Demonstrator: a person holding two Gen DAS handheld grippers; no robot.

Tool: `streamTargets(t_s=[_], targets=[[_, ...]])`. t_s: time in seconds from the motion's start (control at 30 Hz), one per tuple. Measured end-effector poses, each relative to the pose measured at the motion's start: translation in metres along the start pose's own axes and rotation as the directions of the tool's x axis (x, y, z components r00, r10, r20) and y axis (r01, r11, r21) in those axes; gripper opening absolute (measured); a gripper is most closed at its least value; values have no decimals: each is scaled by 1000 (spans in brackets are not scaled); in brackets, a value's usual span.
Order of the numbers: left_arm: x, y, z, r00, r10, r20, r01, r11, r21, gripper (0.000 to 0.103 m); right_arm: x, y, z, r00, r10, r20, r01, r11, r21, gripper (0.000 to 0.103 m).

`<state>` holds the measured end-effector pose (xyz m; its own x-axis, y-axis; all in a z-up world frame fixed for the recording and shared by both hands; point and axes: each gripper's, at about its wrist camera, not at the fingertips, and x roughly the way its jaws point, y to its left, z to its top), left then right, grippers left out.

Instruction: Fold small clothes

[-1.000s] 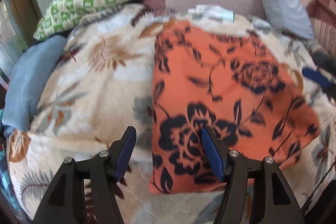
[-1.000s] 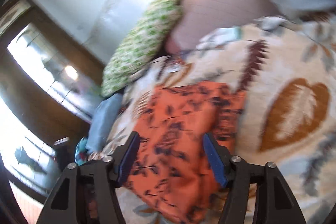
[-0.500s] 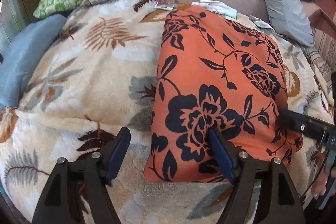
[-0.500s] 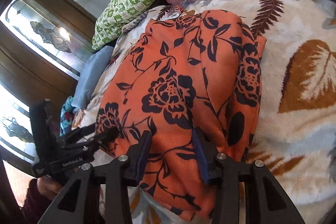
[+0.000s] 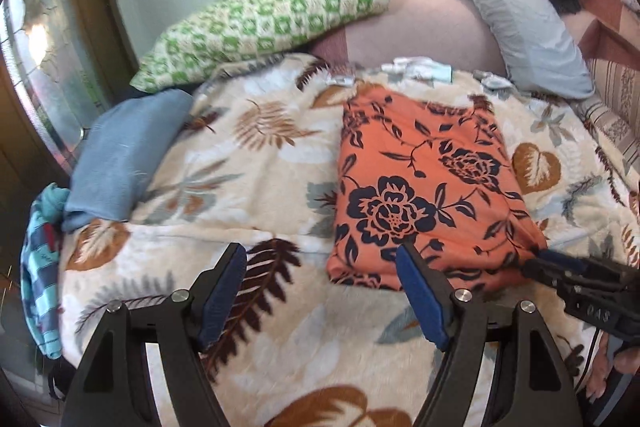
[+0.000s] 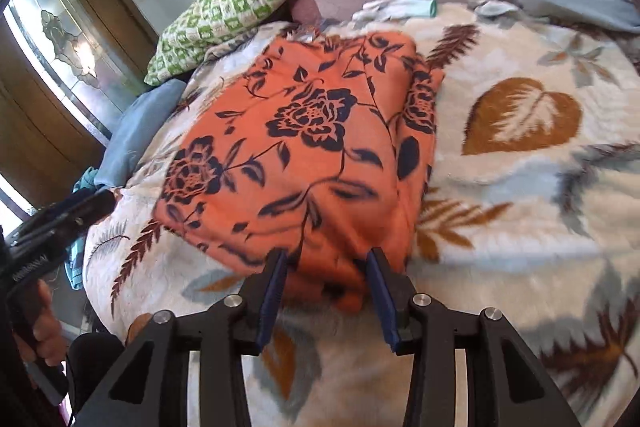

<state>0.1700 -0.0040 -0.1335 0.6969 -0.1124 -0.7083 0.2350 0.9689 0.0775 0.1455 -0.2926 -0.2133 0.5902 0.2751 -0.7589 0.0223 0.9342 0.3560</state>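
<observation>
The orange floral garment (image 5: pixel 424 187) lies folded into a rectangle on the leaf-print blanket (image 5: pixel 256 163).

Left gripper (image 5: pixel 320 287): jaws wide apart, holding nothing. The garment's near left corner sits just ahead of its right finger; its left finger is over bare blanket.

Right gripper (image 6: pixel 326 293): jaws moderately apart, with the garment's near edge between the 2 fingertips. Whether the pads touch the fabric cannot be determined.

Beyond the garment, far from both grippers, a green checked pillow (image 5: pixel 260 23) rests at the head of the bed. A folded blue cloth (image 5: pixel 124 155) lies well to the left of the left gripper.
</observation>
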Motion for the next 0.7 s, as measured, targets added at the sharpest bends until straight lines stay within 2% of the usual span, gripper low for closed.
streamTargets(t_s=[0.33, 0.63, 0.7], targets=[[-82, 13, -28, 995, 6, 101, -2, 999, -39, 78, -74, 59, -57, 997, -7, 83, 14, 996, -88, 47], [-124, 15, -50, 991, 6, 132, 2, 998, -60, 78, -130, 92, -76, 988, -2, 155, 19, 994, -111, 50], [-131, 13, -54, 991, 23, 132, -15, 998, -61, 82, -138, 96, -78, 985, 1, 170, 20, 993, -119, 51]])
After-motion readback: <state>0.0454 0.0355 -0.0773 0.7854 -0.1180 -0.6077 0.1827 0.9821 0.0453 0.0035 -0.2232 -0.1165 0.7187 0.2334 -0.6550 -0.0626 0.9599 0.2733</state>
